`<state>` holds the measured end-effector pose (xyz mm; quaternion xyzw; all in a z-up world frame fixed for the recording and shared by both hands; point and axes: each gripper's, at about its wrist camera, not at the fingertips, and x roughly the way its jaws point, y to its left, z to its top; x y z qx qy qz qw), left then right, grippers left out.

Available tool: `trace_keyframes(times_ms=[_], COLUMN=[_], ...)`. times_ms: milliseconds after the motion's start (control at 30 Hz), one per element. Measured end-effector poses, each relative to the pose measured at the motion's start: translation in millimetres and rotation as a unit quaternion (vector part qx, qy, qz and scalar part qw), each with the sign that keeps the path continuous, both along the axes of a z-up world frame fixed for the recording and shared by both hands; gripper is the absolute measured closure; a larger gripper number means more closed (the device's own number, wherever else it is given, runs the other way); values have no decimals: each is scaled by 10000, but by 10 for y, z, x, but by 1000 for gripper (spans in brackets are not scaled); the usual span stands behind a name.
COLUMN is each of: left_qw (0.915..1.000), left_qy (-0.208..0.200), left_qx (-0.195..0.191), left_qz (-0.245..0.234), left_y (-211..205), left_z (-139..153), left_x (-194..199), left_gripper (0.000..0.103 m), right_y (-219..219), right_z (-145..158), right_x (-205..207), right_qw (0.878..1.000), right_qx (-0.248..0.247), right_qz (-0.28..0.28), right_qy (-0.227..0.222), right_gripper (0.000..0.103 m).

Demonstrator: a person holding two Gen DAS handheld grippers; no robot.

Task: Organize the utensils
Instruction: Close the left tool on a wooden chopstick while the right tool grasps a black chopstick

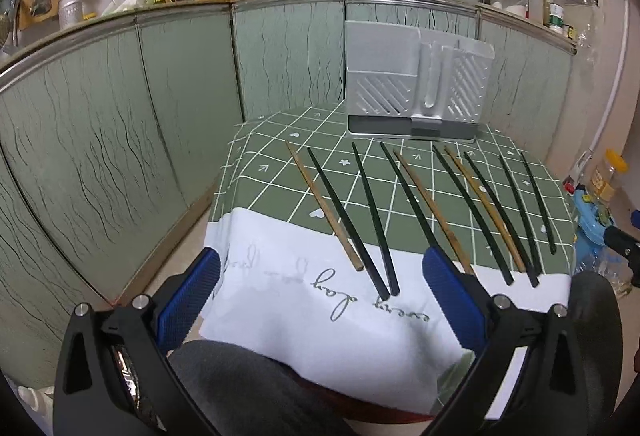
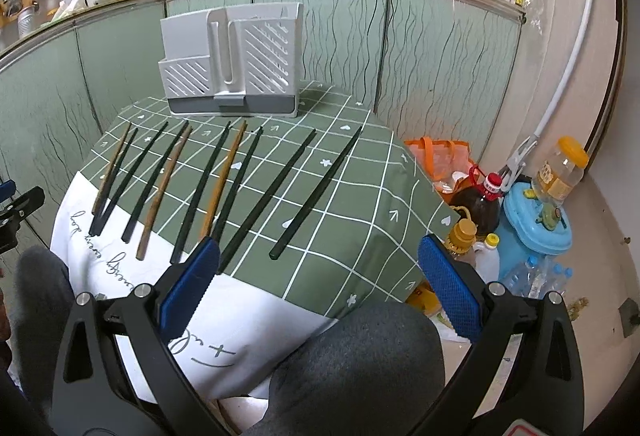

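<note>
Several chopsticks lie side by side on a small table with a green checked cloth (image 1: 280, 164). Most are dark green (image 1: 348, 220), a few are brown wood (image 1: 324, 208). A grey slotted utensil holder (image 1: 416, 92) stands upright at the table's far edge; it also shows in the right wrist view (image 2: 232, 64). My left gripper (image 1: 320, 276) is open and empty above the near ends of the left chopsticks. My right gripper (image 2: 318, 264) is open and empty above the table's near right part, near the rightmost dark chopstick (image 2: 316, 196).
Green cabinet fronts (image 1: 120, 116) stand behind and left of the table. Oil bottles (image 2: 480, 204), a blue plastic container (image 2: 536, 232) and an orange bag (image 2: 436, 156) stand on the floor to the right. My knees in grey trousers (image 2: 360, 368) are at the near table edge.
</note>
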<state>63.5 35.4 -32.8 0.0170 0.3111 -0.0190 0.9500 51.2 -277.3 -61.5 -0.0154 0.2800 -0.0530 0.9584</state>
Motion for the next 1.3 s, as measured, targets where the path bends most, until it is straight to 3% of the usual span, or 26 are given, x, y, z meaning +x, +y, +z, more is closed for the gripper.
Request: trace_keyframes(times_ms=[267, 700, 1067, 1167, 1300], left_qw=[9993, 9936, 9911, 9909, 9913], left_qy=[345, 1022, 1215, 1245, 1235], left_qx=[-131, 387, 206, 173, 133], left_qz=[46, 282, 514, 482, 434], left_y=[14, -101, -79, -107, -156], left_z=[-189, -491, -558, -537, -509], left_x=[337, 757, 883, 896, 900], left_gripper=[13, 18, 18, 24, 25], right_y=[-42, -149, -181, -177, -185], right_z=[-111, -157, -189, -188, -166], right_x=[132, 190, 342, 381, 452], right_qw=[9999, 9996, 9993, 9993, 9992], right_qx=[71, 219, 255, 238, 291], right_qz=[-3, -55, -193, -229, -222], right_qy=[115, 160, 186, 181, 134], right_gripper=[8, 8, 8, 8, 8])
